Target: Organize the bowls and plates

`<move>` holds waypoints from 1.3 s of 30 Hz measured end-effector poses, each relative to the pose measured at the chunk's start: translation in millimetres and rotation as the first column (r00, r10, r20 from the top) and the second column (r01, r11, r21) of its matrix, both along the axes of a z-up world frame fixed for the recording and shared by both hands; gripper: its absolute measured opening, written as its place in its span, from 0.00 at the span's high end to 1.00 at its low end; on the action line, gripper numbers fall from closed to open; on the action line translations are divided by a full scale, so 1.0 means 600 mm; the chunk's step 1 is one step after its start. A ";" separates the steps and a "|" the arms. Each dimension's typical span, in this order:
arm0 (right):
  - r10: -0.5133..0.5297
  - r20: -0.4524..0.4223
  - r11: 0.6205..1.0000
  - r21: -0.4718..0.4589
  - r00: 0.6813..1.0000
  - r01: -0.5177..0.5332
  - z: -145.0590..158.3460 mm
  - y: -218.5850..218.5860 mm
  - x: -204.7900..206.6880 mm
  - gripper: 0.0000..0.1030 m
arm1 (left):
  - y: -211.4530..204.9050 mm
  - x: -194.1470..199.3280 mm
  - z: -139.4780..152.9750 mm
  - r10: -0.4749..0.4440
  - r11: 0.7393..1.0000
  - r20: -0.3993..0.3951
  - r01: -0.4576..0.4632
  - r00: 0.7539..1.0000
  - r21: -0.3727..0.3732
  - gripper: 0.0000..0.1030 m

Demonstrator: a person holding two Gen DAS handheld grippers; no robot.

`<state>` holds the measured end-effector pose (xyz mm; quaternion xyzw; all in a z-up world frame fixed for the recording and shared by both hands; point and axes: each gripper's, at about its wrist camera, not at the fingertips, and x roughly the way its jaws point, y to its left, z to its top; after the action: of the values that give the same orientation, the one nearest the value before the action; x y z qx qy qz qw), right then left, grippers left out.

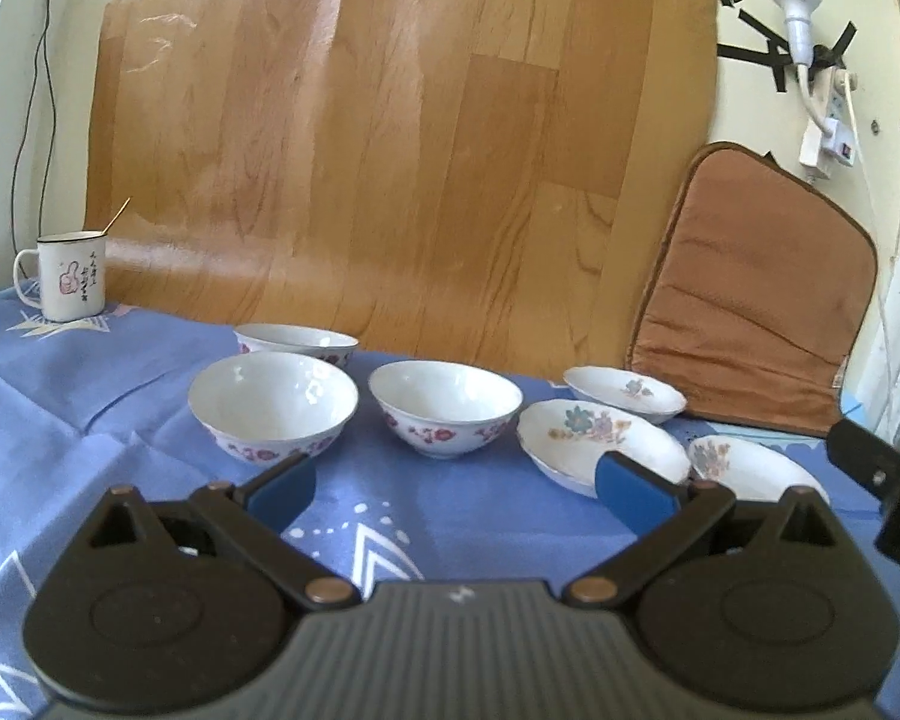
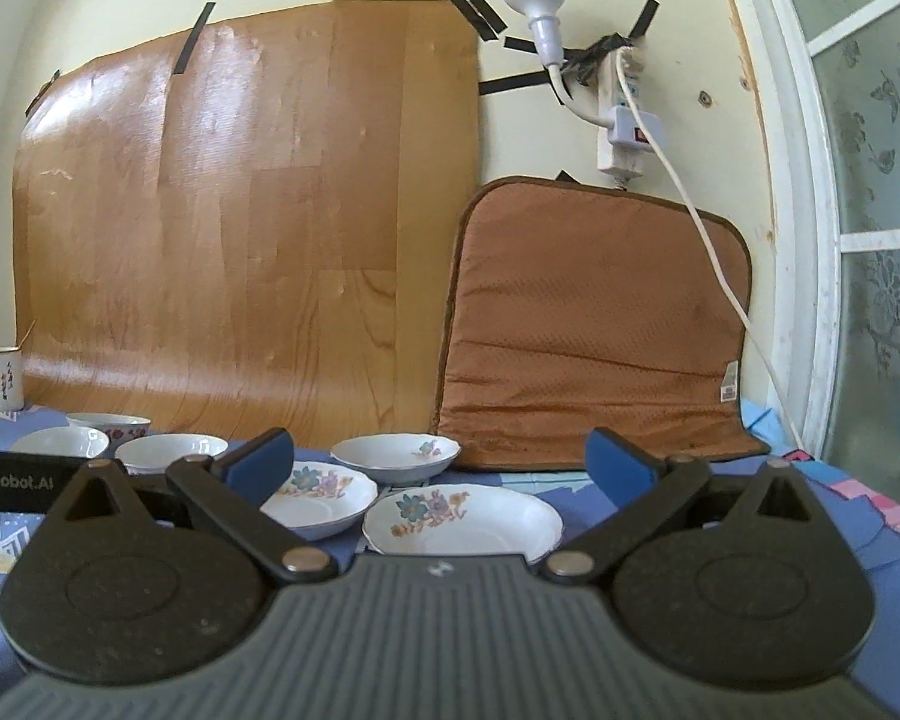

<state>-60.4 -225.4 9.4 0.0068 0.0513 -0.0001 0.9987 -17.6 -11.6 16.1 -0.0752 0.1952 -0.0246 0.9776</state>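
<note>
Three white bowls with red flowers stand on the blue cloth: left bowl, middle bowl, back bowl. Three shallow flowered plates lie to their right: near plate, far plate, right plate. In the right wrist view the plates show as near plate, left plate and far plate, with the bowls at left. My left gripper is open and empty, short of the bowls. My right gripper is open and empty, short of the plates.
A white enamel mug with a spoon stands at the back left. A brown cushion leans on the wall at the back right. A wood-pattern sheet covers the wall. A power strip and cable hang above the cushion.
</note>
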 end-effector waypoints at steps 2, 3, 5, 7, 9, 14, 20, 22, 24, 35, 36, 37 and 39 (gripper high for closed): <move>0.000 -0.004 1.000 0.008 1.000 0.000 0.000 -0.002 0.001 0.00 | -0.001 0.001 -0.001 0.006 1.000 -0.008 -0.006 1.000 0.008 0.00; 0.001 -0.006 1.000 0.011 1.000 -0.001 0.000 -0.003 0.001 0.00 | -0.002 0.002 -0.001 0.008 1.000 -0.009 -0.008 1.000 0.012 0.00; 0.002 -0.010 1.000 0.016 1.000 -0.001 0.000 -0.004 0.002 0.00 | -0.004 0.001 -0.001 0.006 1.000 -0.006 -0.006 1.000 0.022 0.00; 0.009 -0.017 1.000 0.027 1.000 -0.008 0.001 -0.006 0.003 0.00 | -0.009 0.001 -0.001 0.003 0.999 -0.004 -0.003 1.000 0.035 0.00; 0.014 -0.026 0.999 0.052 1.000 -0.013 0.001 -0.010 0.004 0.00 | -0.012 0.000 -0.001 0.002 0.999 -0.004 -0.002 1.000 0.045 0.00; -0.003 -0.048 0.994 0.105 0.999 0.008 0.000 -0.023 0.008 0.00 | -0.009 0.005 -0.001 0.009 0.999 -0.024 -0.008 1.000 0.034 0.00; 0.000 -0.053 0.994 0.108 0.999 0.005 -0.002 -0.022 0.009 0.00 | -0.013 0.003 -0.003 0.012 0.999 -0.020 -0.011 1.000 0.048 0.00; 0.009 -0.050 0.995 0.103 0.999 -0.004 -0.002 -0.021 0.009 0.00 | -0.015 0.003 -0.003 0.012 0.999 -0.020 -0.011 1.000 0.051 0.00; 0.015 -0.050 0.995 0.103 0.999 -0.009 -0.001 -0.022 0.010 0.00 | -0.015 0.002 -0.003 0.008 0.999 -0.016 -0.007 1.000 0.046 0.00; 0.017 -0.058 0.989 0.150 0.998 -0.008 -0.003 -0.032 0.010 0.00 | -0.020 0.005 -0.005 -0.006 0.998 -0.029 0.008 1.000 0.065 0.00; 0.017 -0.059 0.989 0.149 0.998 -0.008 -0.003 -0.032 0.010 0.00 | -0.018 0.007 -0.005 -0.001 0.998 -0.037 0.004 0.999 0.059 0.00; 0.018 -0.059 0.989 0.148 0.998 -0.009 -0.003 -0.031 0.010 0.00 | -0.016 0.009 -0.006 0.000 0.999 -0.042 0.002 0.999 0.053 0.00; 0.019 -0.057 0.989 0.144 0.998 -0.011 -0.003 -0.030 0.010 0.00 | -0.015 0.009 -0.007 0.004 0.999 -0.044 -0.002 0.999 0.050 0.00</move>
<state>-54.6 -243.5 7.9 0.0784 0.0804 0.0110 0.9936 -12.3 -20.8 12.2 -0.0514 0.2172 -0.0166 0.9746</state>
